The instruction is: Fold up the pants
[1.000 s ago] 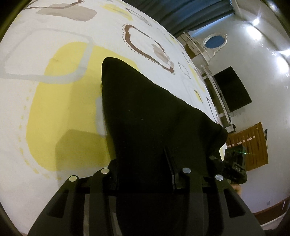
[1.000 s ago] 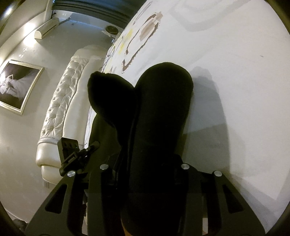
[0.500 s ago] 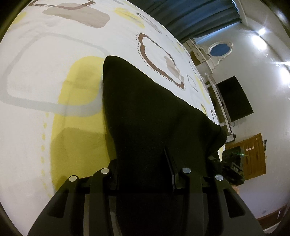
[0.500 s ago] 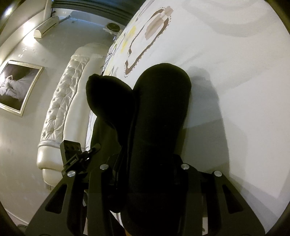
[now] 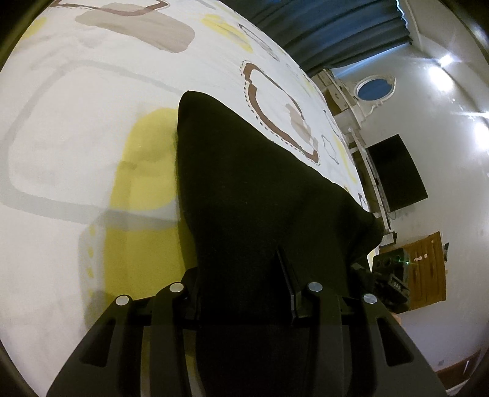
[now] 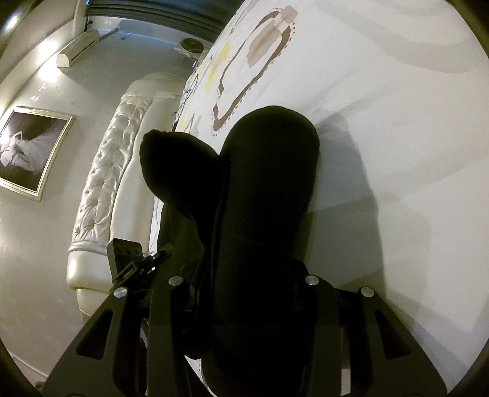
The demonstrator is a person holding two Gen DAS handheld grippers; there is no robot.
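Gripping the black fabric pants [image 5: 259, 198], the left black two-finger gripper [image 5: 244, 293] has its jaws closed on a bunched edge; cloth fills the gap and drapes forward over the white bedspread with yellow, brown and grey rounded shapes [image 5: 76, 137]. Far corner of the cloth lies on the spread beside a yellow patch. Right black two-finger gripper [image 6: 247, 284] likewise clamps the pants [image 6: 269, 189], which stand up in two rounded folds above the bed cover [image 6: 397, 107]. A cream tufted headboard [image 6: 107, 171] and a framed picture [image 6: 27, 149] show at left in the right wrist view. Dark curtain [image 5: 330, 27] and black wall screen [image 5: 394, 171] appear in the left wrist view.
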